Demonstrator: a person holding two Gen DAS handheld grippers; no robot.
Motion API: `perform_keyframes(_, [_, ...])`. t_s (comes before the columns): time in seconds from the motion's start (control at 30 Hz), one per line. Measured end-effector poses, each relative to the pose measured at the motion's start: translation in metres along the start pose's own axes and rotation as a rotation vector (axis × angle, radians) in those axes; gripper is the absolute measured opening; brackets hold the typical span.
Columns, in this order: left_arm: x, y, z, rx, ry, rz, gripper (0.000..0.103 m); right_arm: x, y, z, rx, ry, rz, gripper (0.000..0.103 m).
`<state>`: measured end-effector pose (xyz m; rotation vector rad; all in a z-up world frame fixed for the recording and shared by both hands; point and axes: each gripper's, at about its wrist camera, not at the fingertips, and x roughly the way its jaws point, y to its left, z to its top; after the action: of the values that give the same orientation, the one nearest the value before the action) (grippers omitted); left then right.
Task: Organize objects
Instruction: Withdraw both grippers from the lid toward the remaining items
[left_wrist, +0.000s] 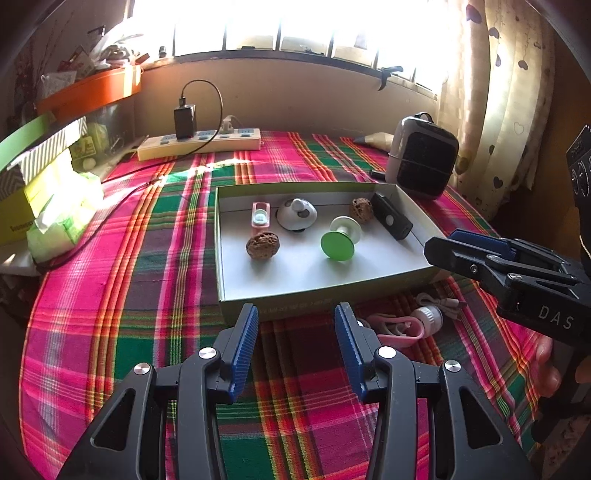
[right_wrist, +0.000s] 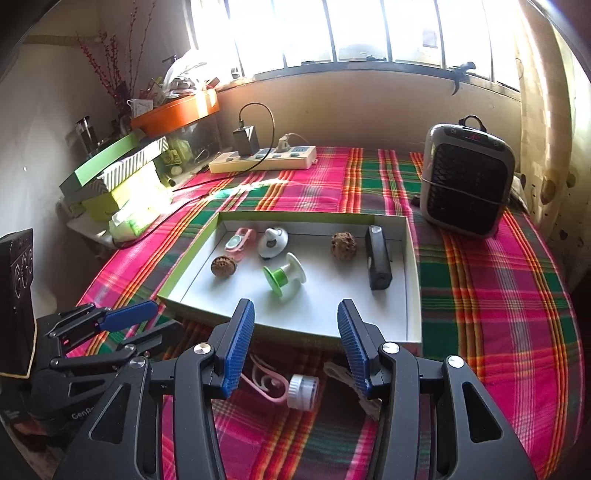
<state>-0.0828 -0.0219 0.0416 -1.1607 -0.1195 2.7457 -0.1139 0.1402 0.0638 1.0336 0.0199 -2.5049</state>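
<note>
Plaid tablecloth (right_wrist: 498, 295), woven pink/green/orange, runs under both tongs.

Shallow cardboard tray (right_wrist: 413, 280), white inside with green rim, sits just ahead of both tongs; its near wall is nearly at the fingertips. Inside, all loose and apart from each other: black rectangular block (right_wrist: 377, 258) along the far-right wall, green-and-white spool (right_wrist: 284, 275) on its side mid-tray, white dome-shaped gadget (right_wrist: 273, 242), pink flat case (right_wrist: 240, 240), two wrinkled brown walnuts (right_wrist: 223, 266) (right_wrist: 343, 246).

Grey-and-black mesh-front heater (right_wrist: 467, 181) stands beyond the tray, to the right. Cream power strip (right_wrist: 262, 158) with black charger is far back by the wall.

Still outside the tray: small white ribbed cylinder with pink looped clip (right_wrist: 301, 391) lies on the cloth directly below the right gripper (right_wrist: 295, 325), between its fingers in view; a beige cord (right_wrist: 345, 373) is beside it, partly hidden, probably attached.

Right gripper: jaws apart, nothing clamped. Left gripper (left_wrist: 295, 332): jaws apart, empty, hovering over bare cloth, the clip item just to its right. Blue ribbed pads on both.
</note>
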Motion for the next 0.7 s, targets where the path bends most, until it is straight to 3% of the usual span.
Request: perform_keyframes(0.7, [0.016,-0.011,-0.013,0.011,0.054,-0.056,0.042,-0.008,-0.048,-0.045,0.07,0.03,-0.134,0.048])
